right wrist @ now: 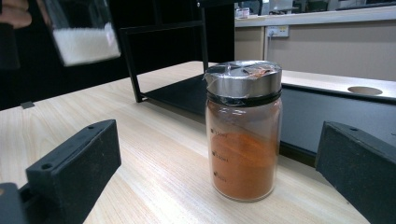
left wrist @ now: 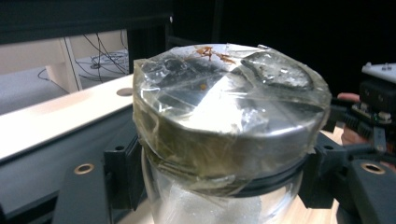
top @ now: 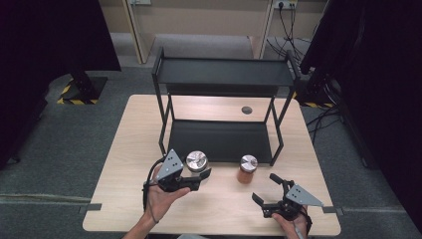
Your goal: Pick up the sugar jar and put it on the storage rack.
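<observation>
Left gripper (top: 199,177) fingers pinch white-powder jar (top: 197,161), lifted off worktop (top: 124,164) before empty rack (top: 224,74) — shelving pending. Right gripper (top: 266,191) fingers spread, orange-spice jar (top: 247,169) standing ungrasped.

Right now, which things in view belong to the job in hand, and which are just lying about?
In the job:
- white-powder jar, clamped in the left hand-held gripper, off the table
- orange-powder jar, between the open jaws of the right hand-held gripper
- black rack, likely where they go

Lying about:
- cables on the floor
- wall socket
</observation>
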The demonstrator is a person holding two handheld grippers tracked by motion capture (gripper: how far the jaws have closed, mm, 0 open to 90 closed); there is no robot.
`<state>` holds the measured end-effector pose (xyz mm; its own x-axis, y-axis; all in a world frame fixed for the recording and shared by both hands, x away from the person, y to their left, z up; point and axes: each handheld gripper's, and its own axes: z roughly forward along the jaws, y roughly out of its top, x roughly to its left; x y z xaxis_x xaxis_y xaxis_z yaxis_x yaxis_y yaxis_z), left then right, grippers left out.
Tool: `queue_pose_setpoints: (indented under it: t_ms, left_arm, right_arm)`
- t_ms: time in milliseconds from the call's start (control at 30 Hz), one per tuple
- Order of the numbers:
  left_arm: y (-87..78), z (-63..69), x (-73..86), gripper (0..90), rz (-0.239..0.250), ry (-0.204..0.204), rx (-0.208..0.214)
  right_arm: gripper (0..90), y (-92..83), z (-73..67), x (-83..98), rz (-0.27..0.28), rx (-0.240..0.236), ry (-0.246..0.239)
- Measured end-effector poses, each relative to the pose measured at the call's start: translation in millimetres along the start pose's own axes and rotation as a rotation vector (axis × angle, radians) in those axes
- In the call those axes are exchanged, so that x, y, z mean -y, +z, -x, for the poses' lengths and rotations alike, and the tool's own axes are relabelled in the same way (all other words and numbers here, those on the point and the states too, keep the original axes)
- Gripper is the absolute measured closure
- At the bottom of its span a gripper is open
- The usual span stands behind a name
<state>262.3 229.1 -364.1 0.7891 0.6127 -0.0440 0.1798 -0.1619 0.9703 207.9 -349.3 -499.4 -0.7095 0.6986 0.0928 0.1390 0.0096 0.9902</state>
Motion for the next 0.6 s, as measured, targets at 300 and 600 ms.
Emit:
queue_pose_setpoints:
  t_ms: [300, 600]
  left_arm:
    - [-1.0, -7.6, -40.4, 31.2, 0.03, 0.028, -0.02]
    - [3.5, -14.1, -74.5, 31.2, 0.037, 0.029, -0.016]
  right_arm:
    - [0.3, 0.3, 0.3, 0.1, 0.001, -0.002, -0.002]
    - [0.4, 0.2, 0.7, 0.2, 0.001, -0.003, -0.002]
